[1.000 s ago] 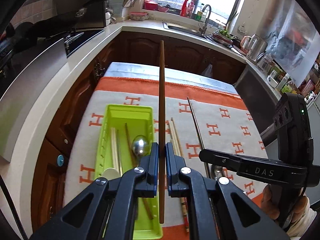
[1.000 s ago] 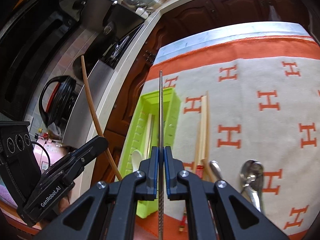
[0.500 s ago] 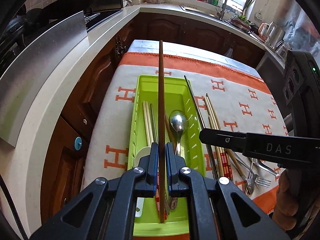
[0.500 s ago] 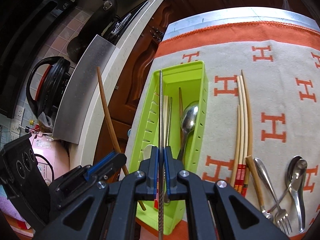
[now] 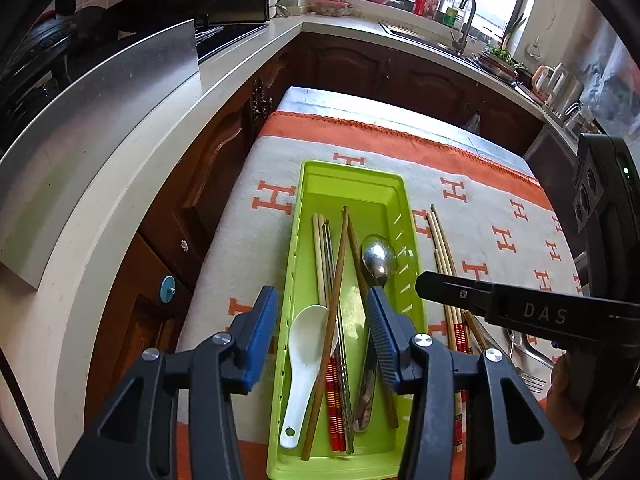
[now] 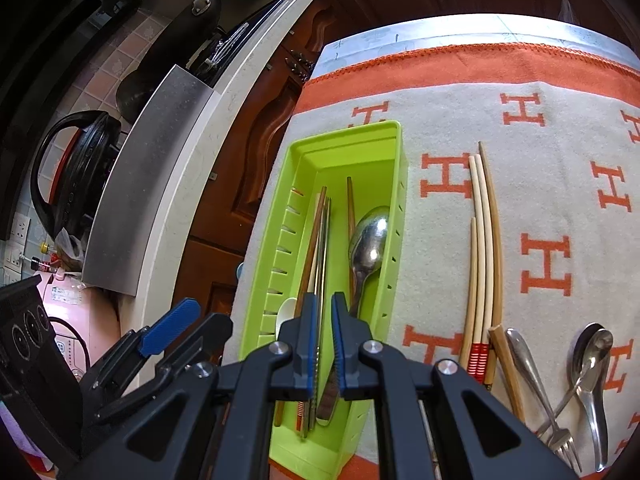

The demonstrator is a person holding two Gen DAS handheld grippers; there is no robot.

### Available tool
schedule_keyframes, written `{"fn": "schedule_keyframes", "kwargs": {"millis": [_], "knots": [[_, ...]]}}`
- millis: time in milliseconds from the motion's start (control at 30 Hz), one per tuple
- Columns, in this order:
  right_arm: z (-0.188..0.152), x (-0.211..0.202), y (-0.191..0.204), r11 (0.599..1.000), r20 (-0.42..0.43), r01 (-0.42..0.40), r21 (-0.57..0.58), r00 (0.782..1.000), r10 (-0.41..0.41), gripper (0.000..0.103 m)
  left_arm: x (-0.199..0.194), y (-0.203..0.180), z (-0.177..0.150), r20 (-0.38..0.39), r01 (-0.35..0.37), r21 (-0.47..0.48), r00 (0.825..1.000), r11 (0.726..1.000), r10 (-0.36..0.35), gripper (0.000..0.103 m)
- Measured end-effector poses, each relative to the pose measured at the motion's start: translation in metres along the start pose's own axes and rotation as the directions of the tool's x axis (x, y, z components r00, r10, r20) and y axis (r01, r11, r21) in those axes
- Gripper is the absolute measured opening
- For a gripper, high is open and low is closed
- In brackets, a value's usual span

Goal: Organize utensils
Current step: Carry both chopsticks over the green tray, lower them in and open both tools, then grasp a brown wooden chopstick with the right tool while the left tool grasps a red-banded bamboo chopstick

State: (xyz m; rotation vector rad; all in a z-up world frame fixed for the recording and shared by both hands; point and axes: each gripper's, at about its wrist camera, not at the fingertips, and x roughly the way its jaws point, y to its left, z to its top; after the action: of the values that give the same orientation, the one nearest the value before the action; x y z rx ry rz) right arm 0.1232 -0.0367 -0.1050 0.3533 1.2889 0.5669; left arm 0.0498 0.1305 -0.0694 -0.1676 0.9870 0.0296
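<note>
the left gripper (image 5: 320, 320) hangs over the green tray (image 5: 394, 184), its jaws just sprung apart and empty; the brown chopstick (image 5: 334, 304) lies slanted in the tray below them, across a white spoon (image 5: 304, 344) and beside a steel spoon (image 5: 378, 258). the right gripper (image 6: 321, 328) is over the tray's near end, its jaws just eased to a narrow gap, with the steel chopstick (image 6: 323, 248) lying under them in the tray. the tray sits along the left edge of the cloth (image 6: 560, 208) on the worktop. pale chopsticks (image 6: 482, 248), a fork (image 6: 560, 434) and spoons (image 6: 592, 364) lie toward the near right corner.
</note>
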Motion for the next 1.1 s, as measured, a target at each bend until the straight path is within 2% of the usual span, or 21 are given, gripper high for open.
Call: {"fn": "schedule_keyframes", "kwargs": {"millis": [167, 267, 500, 600, 733, 867, 1100], "knots": [[-0.003, -0.002, 0.0, 0.999, 0.008, 0.031, -0.028, 1.0, -0.031, 0.009, -0.001, -0.001, 0.0, 0.005, 0.001, -0.012, 1.0, 1.0, -0.001, 0.046], [-0.005, -0.007, -0.001, 0.998, 0.021, 0.041, -0.038, 0.999, -0.04, 0.009, -0.002, -0.003, -0.001, 0.006, -0.001, -0.018, 1.0, 1.0, 0.001, 0.056], [-0.011, -0.022, -0.008, 0.996, 0.056, 0.069, -0.056, 0.996, -0.066, 0.009, -0.005, -0.014, -0.004, 0.005, 0.009, -0.016, 1.0, 1.0, -0.009, 0.058], [-0.013, -0.03, -0.013, 0.996, 0.07, 0.079, -0.052, 0.995, -0.075, 0.009, -0.008, -0.02, -0.005, 0.009, 0.012, -0.015, 1.0, 1.0, -0.012, 0.064], [-0.017, -0.041, -0.023, 0.995, 0.096, 0.089, -0.044, 0.992, -0.084, 0.009, -0.009, -0.033, -0.008, 0.012, 0.018, 0.002, 1.0, 1.0, -0.018, 0.067], [-0.02, -0.056, -0.034, 0.995, 0.12, 0.092, -0.045, 0.989, -0.086, 0.009, -0.01, -0.047, -0.01, 0.013, 0.031, 0.011, 0.999, 0.999, -0.031, 0.074], [-0.026, -0.082, -0.056, 0.994, 0.17, 0.1, -0.044, 0.981, -0.091, 0.009, -0.004, -0.075, -0.013, -0.013, 0.084, 0.033, 0.996, 0.996, -0.083, 0.077]]}}
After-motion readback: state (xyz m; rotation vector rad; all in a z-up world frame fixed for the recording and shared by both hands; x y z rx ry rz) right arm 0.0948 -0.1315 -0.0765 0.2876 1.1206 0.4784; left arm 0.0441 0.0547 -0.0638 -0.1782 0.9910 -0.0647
